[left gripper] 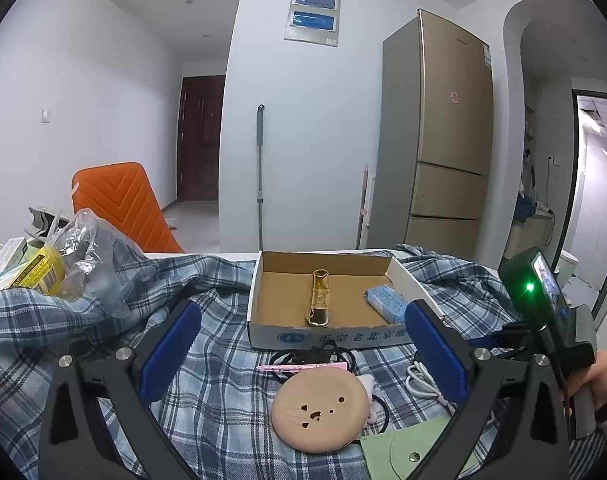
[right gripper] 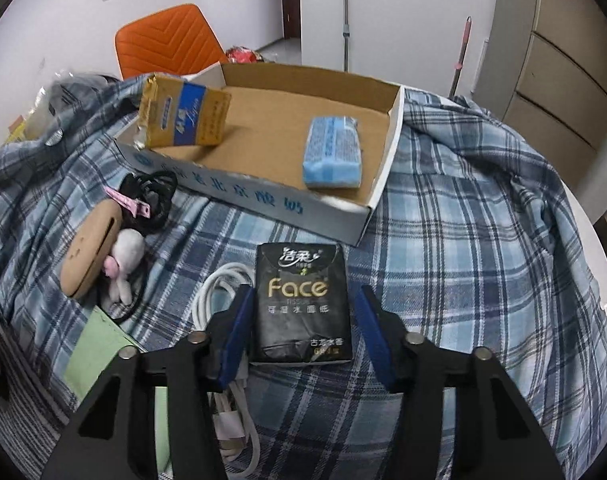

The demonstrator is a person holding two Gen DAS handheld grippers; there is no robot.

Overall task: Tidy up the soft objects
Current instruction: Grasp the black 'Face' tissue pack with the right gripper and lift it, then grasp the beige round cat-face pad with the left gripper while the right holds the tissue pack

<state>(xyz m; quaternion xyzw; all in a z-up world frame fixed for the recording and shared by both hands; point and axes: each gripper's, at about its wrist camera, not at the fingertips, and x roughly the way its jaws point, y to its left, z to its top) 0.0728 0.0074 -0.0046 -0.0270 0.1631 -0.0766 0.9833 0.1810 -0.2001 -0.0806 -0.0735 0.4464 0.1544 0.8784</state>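
Note:
A shallow cardboard box [right gripper: 367, 196] [left gripper: 259, 280] stands on the plaid cloth. In it a blue tissue pack [right gripper: 333, 152] [left gripper: 385, 298] lies at the right and a gold tissue pack [right gripper: 185, 116] [left gripper: 319, 298] stands on edge at the left. A black "Face" tissue pack [right gripper: 301, 300] lies on the cloth just in front of the box. My right gripper [right gripper: 303, 312] is open with its blue pads either side of the black pack, not squeezing it. My left gripper [left gripper: 299, 332] is open and empty, above a round tan pouch [left gripper: 321, 410] in front of the box.
On the plaid cloth [right gripper: 463, 260] left of the black pack lie a white cable [right gripper: 219, 292], a small plush toy [right gripper: 123, 264], a pink clip [right gripper: 129, 202], black cord [right gripper: 151, 196] and a green pouch [right gripper: 99, 352]. An orange chair [right gripper: 167, 40] stands behind. Bags and boxes [left gripper: 43, 264] pile at far left.

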